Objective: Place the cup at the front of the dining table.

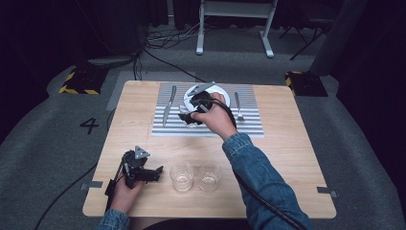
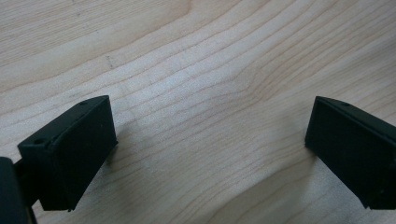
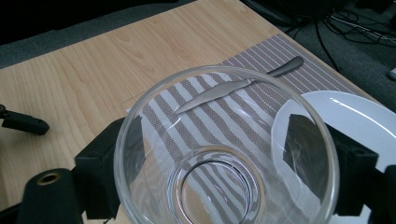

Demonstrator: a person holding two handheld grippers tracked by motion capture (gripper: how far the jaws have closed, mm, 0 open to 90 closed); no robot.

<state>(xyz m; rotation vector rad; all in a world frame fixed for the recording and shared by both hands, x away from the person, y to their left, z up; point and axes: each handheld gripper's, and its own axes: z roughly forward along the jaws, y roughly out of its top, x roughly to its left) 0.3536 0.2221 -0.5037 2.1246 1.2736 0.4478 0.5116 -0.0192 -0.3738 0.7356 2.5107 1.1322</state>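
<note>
The right gripper (image 1: 191, 114) has its fingers (image 3: 107, 163) closed on a clear glass (image 3: 224, 149), held over the striped placemat (image 1: 210, 125) at the white plate's (image 1: 225, 96) eight o'clock, probably to complete the setting between the knife (image 1: 167, 106) and fork (image 1: 239, 108). The left gripper (image 1: 155, 171) rests on the tabletop (image 1: 297, 158), fingers spread and empty, at nine o'clock of two more glasses (image 1: 182, 175).

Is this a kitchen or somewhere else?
Probably a lab or studio, not a kitchen: a lone table on grey carpet, loose cables on the floor, yellow-black hazard tape, and a number 4 marked beside it.
</note>
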